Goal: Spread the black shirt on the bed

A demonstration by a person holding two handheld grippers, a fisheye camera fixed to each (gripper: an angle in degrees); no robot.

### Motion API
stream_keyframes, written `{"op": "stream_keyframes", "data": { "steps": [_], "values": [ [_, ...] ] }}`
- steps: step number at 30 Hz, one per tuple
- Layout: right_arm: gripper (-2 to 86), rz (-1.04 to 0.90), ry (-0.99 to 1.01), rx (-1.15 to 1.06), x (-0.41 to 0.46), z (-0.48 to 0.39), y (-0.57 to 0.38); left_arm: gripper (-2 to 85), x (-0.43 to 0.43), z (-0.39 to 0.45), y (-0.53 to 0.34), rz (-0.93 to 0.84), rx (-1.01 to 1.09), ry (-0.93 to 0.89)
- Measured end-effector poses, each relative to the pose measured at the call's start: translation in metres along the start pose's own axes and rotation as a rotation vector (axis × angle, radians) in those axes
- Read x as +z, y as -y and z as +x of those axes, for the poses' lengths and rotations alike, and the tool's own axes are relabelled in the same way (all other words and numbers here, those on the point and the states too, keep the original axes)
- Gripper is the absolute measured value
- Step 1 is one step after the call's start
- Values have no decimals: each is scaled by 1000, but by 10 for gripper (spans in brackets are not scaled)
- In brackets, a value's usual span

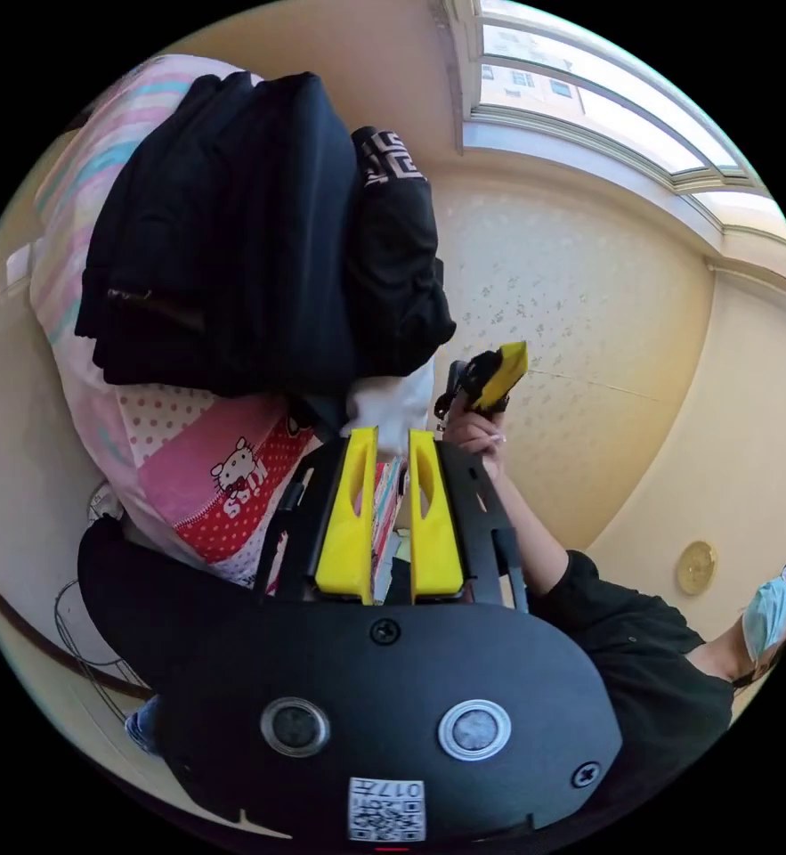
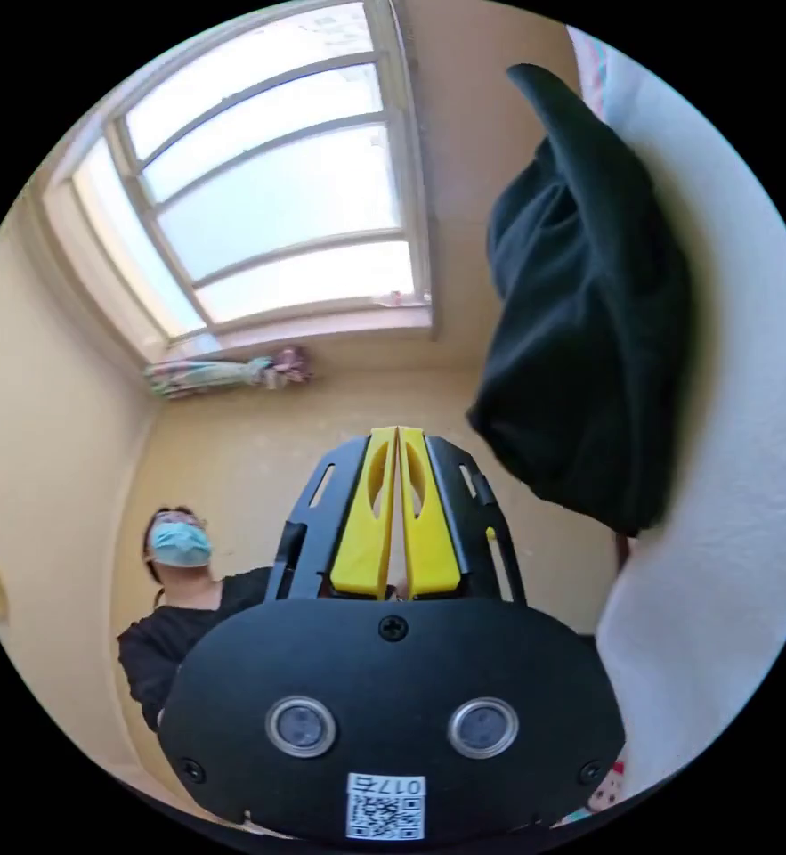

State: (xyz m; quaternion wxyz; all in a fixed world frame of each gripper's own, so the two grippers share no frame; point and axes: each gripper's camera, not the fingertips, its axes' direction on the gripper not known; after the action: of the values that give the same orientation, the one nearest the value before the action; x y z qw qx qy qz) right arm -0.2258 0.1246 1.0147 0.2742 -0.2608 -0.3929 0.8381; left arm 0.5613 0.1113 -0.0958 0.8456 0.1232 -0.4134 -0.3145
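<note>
2 grippers are raised off the work: the left gripper (image 1: 393, 436) has jaws slightly apart near white cloth, the right gripper (image 2: 397, 434) has jaws together, empty. The black shirt (image 1: 232, 232) lies bunched on the patterned bed (image 1: 223, 481), awaiting spreading.

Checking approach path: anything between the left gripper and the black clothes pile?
Nothing visible. The left gripper, jaws slightly apart, points at the black clothes heaped on the pink bedding, with only white cloth at its tips. The right gripper is off to the side.
</note>
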Motion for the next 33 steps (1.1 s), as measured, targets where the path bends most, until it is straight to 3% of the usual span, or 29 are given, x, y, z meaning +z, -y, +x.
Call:
{"op": "stream_keyframes", "data": {
  "steps": [2,4,7,10,12,14,15,18,23,26,28,31,33],
  "values": [
    [16,171,327,-121,-17,-16,-17,71,3,4,4,5,3,8],
    [14,231,421,-191,-29,-39,-25,98,14,16,19,10,1,11],
    [19,130,210,-244,-43,-95,-29,142,41,49,52,24,64,67],
    [41,46,-142,-184,-48,-138,-29,175,93,78,94,-30,99,189],
    [85,-39,-505,-121,-37,-163,-23,180,130,84,117,-81,103,188],
    [123,-97,-733,-87,-23,-174,-15,157,163,78,134,-122,75,241],
    [140,-102,-832,-74,-14,-179,-9,107,180,70,140,-144,20,267],
    [159,-40,-951,-32,-1,-186,10,55,200,65,132,-156,26,146],
    [175,-69,-1080,53,18,-167,51,50,207,92,84,-224,191,180],
    [163,-218,-1065,192,31,-118,63,49,210,105,58,-341,266,221],
    [139,-341,-967,284,37,-81,56,48,208,116,41,-437,331,356],
    [103,-358,-747,269,27,-48,26,49,202,127,17,-535,453,536],
    [72,-227,-409,189,-3,-45,-4,50,188,134,8,-529,475,438]
  ]
}}
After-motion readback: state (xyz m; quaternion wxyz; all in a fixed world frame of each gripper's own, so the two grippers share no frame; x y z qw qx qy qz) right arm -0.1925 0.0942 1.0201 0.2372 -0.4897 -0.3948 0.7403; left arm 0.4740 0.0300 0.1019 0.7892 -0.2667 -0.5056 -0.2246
